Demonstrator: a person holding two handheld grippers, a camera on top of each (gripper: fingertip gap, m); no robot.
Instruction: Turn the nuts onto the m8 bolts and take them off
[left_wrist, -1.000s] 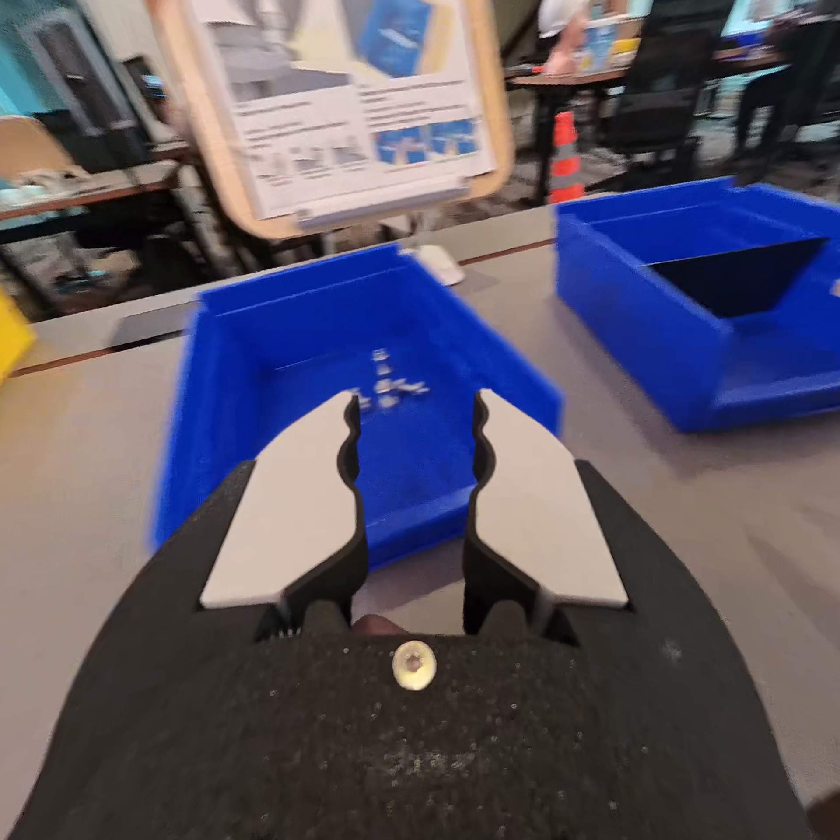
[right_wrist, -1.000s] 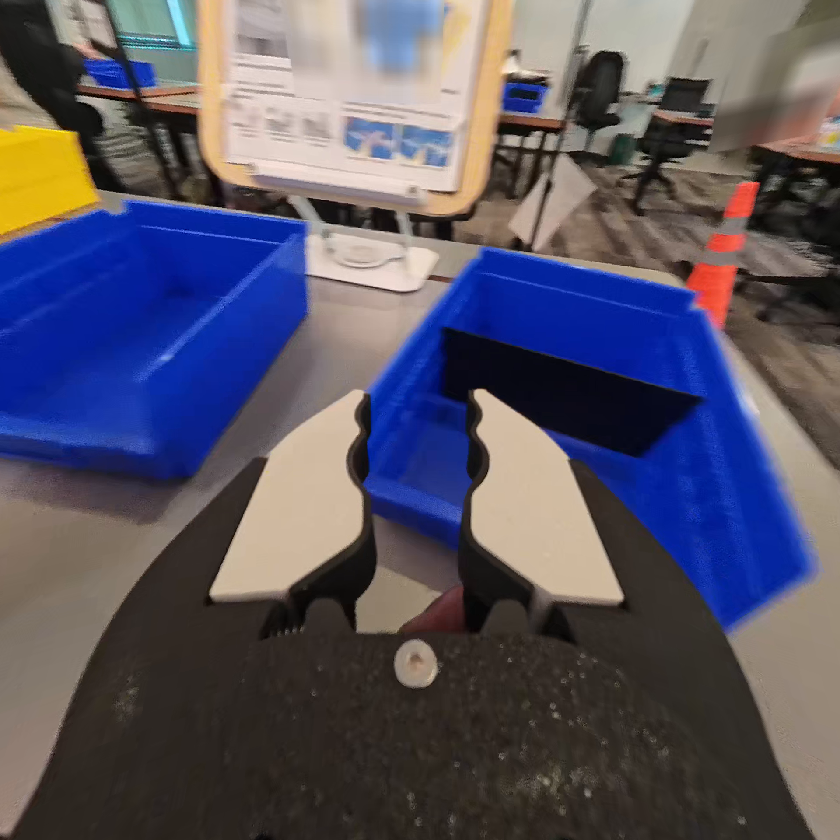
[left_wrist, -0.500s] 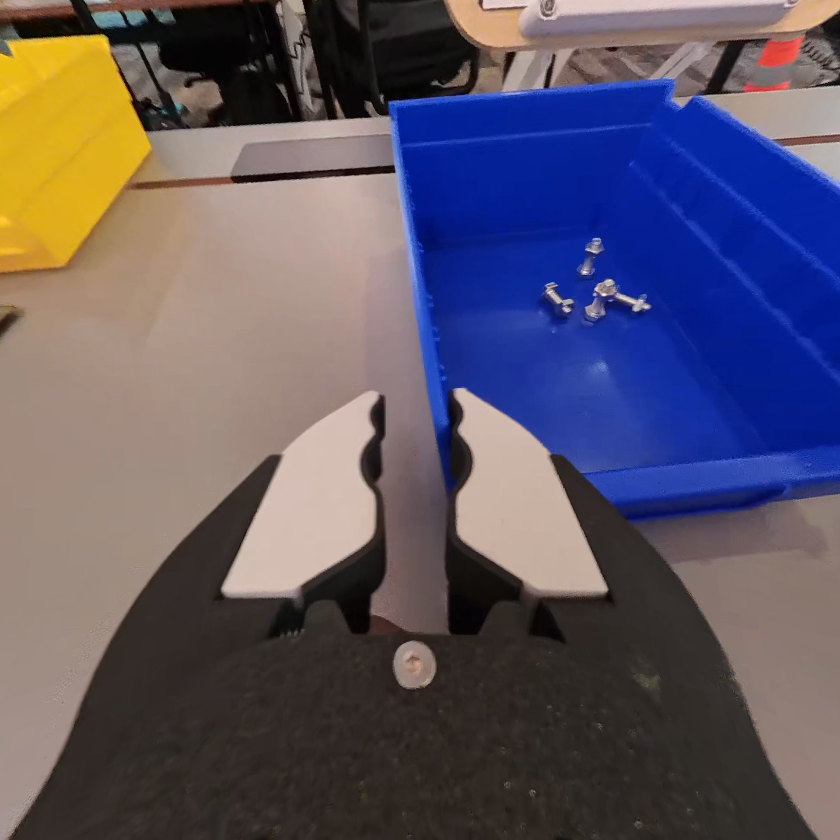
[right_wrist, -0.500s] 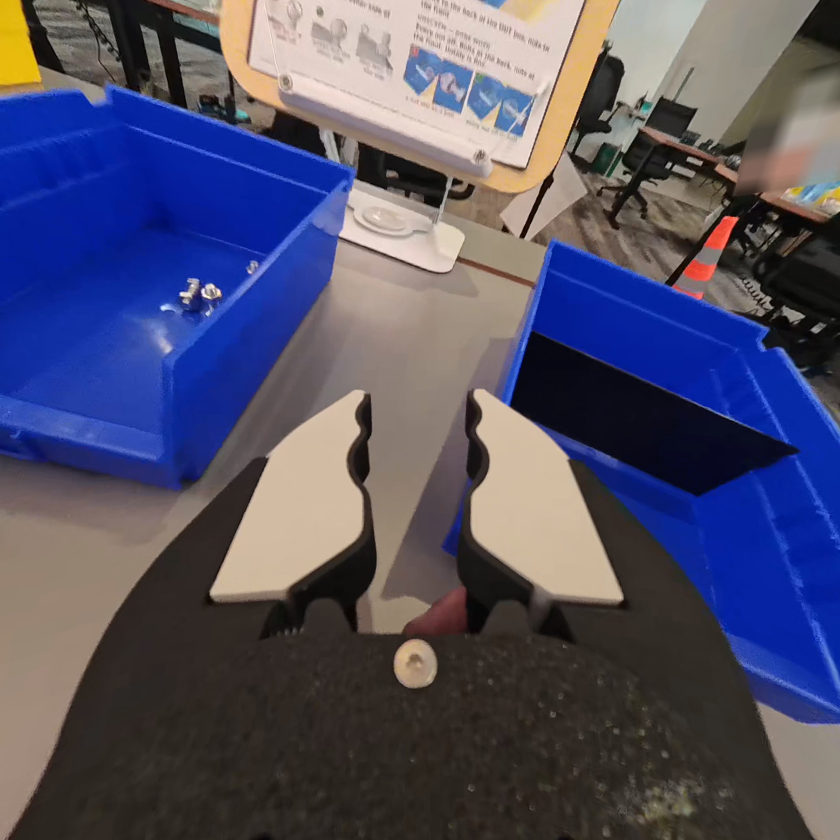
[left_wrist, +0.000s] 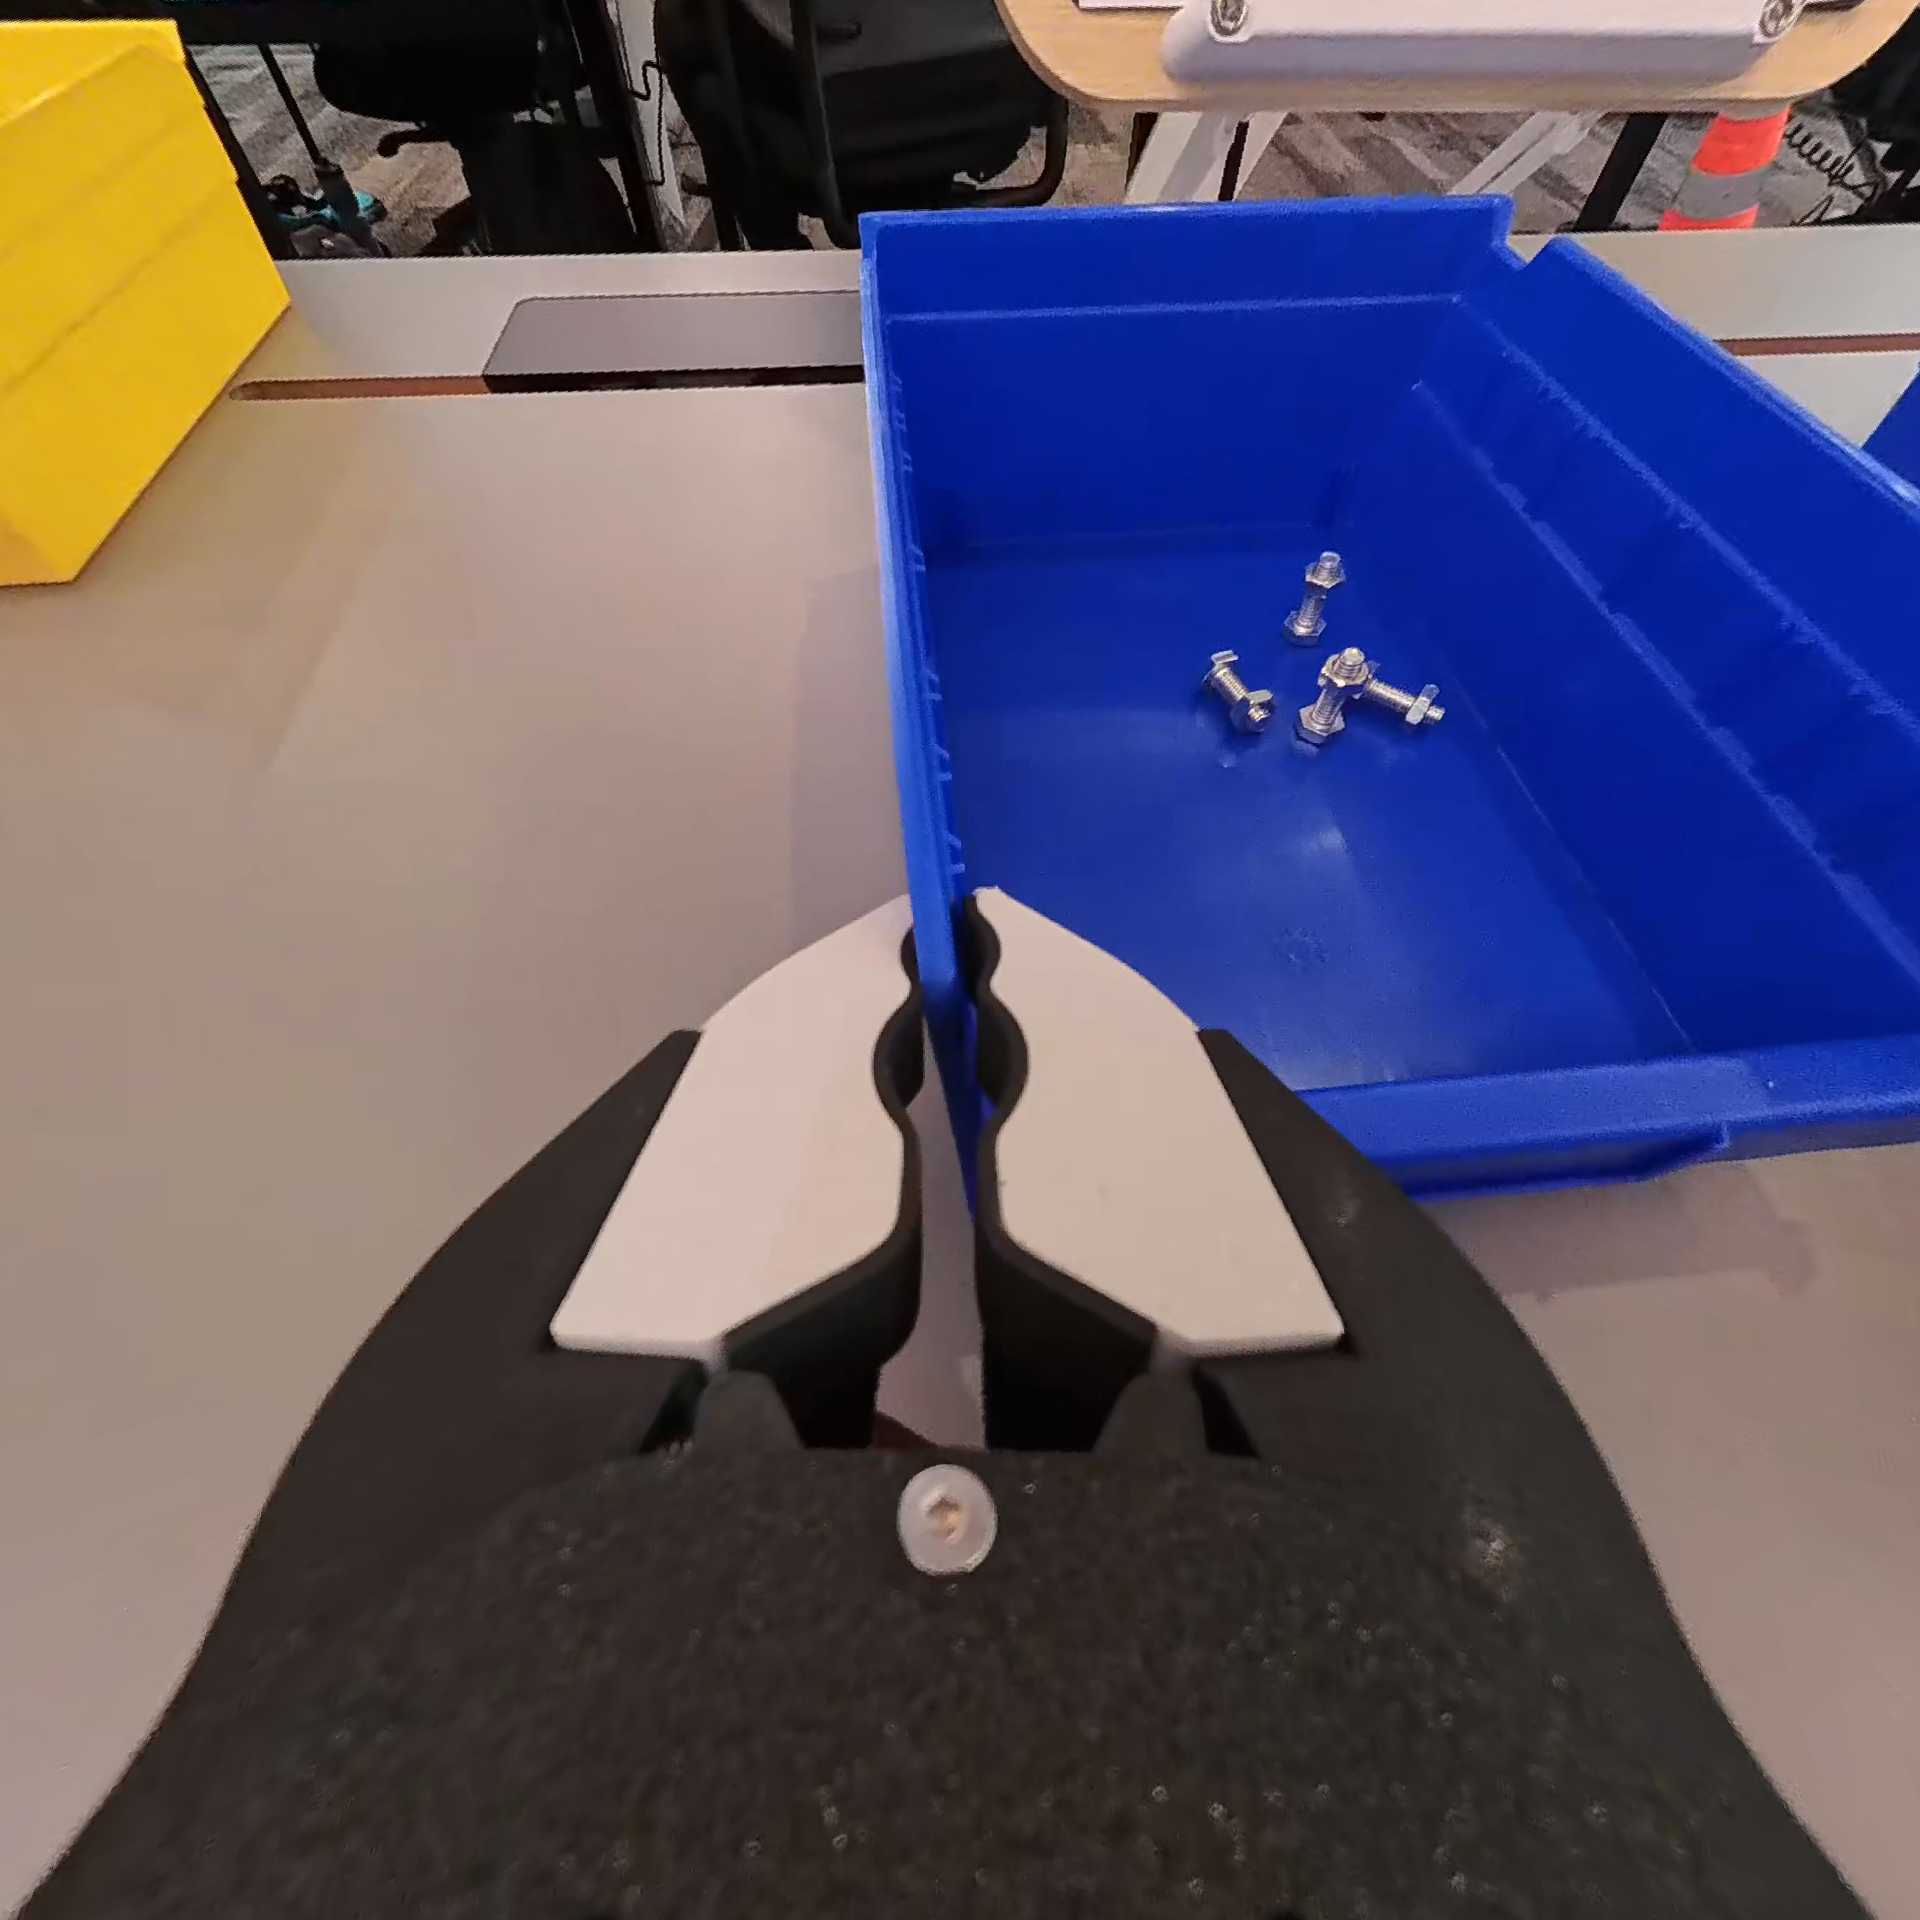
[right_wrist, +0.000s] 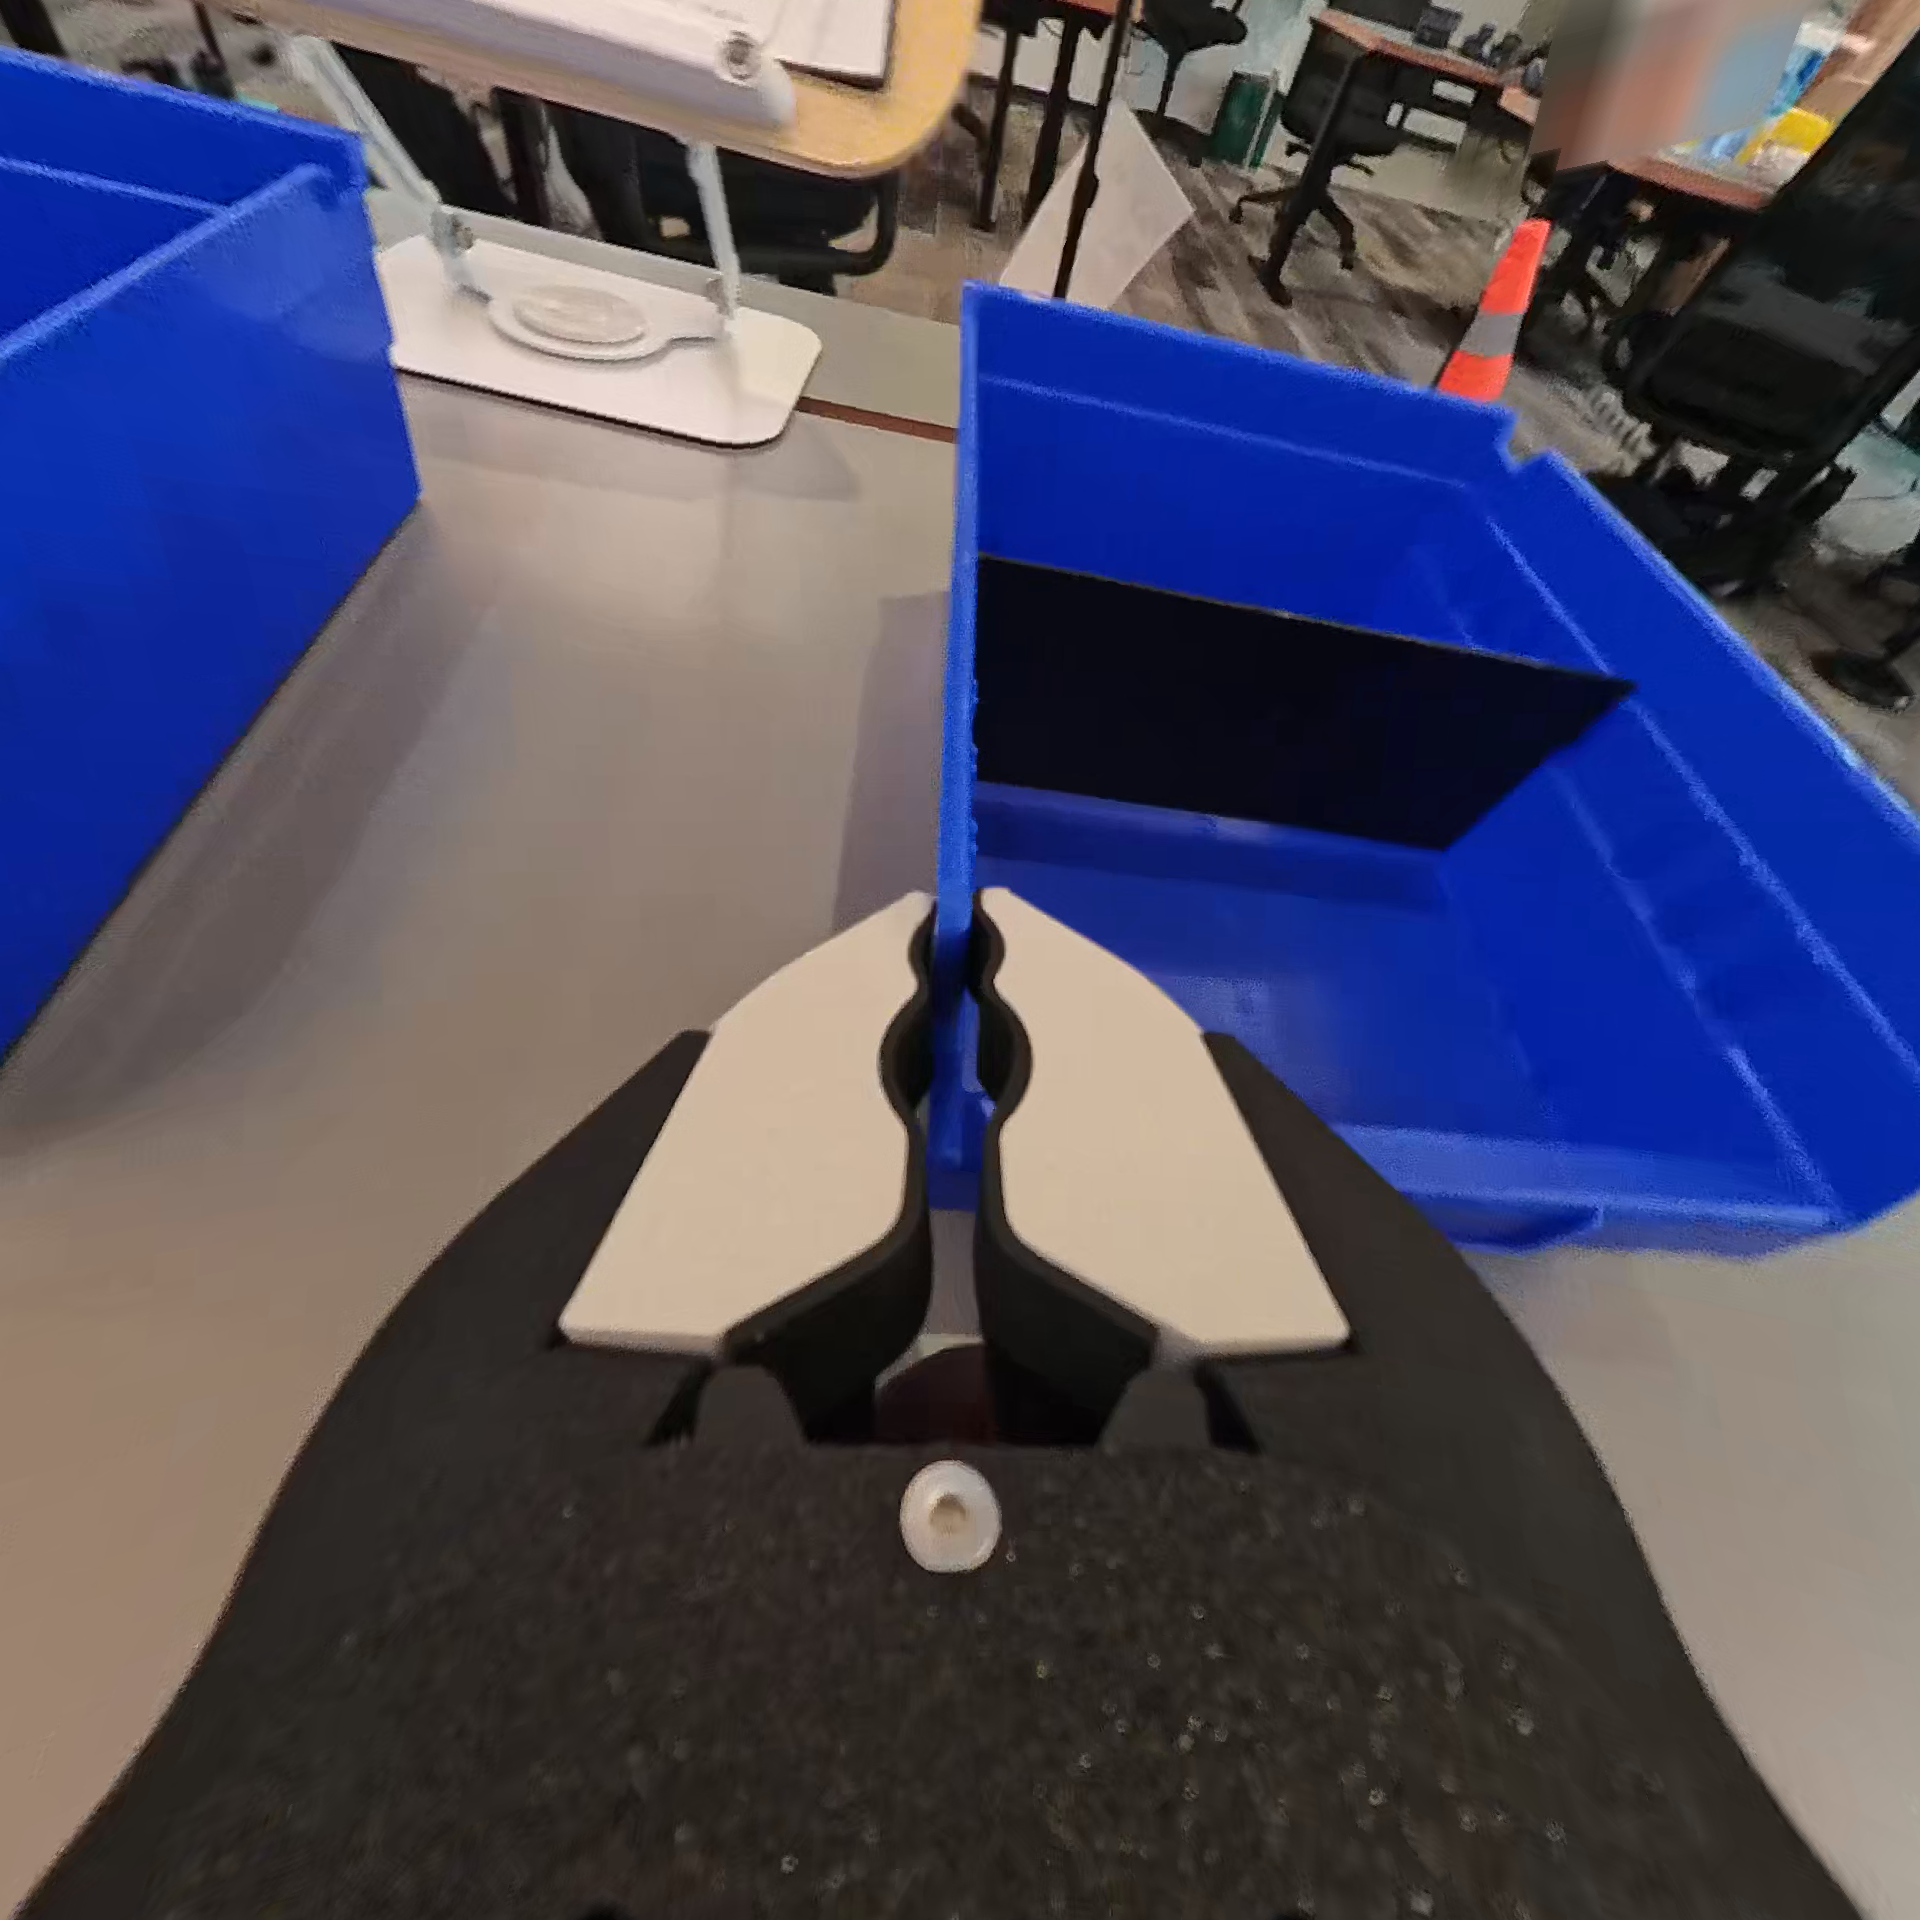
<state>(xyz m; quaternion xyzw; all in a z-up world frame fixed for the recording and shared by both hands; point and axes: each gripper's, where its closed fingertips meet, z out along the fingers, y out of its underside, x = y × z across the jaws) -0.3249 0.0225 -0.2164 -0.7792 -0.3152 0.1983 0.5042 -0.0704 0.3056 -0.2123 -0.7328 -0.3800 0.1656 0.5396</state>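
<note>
In the left wrist view several silver bolts with nuts on them (left_wrist: 1320, 686) lie in a loose cluster on the floor of a blue bin (left_wrist: 1143, 343). My left gripper (left_wrist: 940, 914) is shut on that bin's left side wall near its front corner, one finger outside and one inside. In the right wrist view my right gripper (right_wrist: 954, 904) is shut on the left side wall of a second blue bin (right_wrist: 1195, 468), which has a black divider (right_wrist: 1247, 717) across it. I see no bolts in its front part.
A yellow bin (left_wrist: 94, 312) stands at the far left of the grey table (left_wrist: 468, 727). A sign board on a white stand (right_wrist: 603, 343) sits behind and between the bins. The first bin also shows at the left (right_wrist: 187, 520). An orange cone (right_wrist: 1496, 322) stands on the floor beyond. Tip to tip, the grippers are about 40 centimeters apart.
Both grippers came down and forward to the bins' left walls and closed on them from open. The left one had been closing half a second ago; the right closed since then.
</note>
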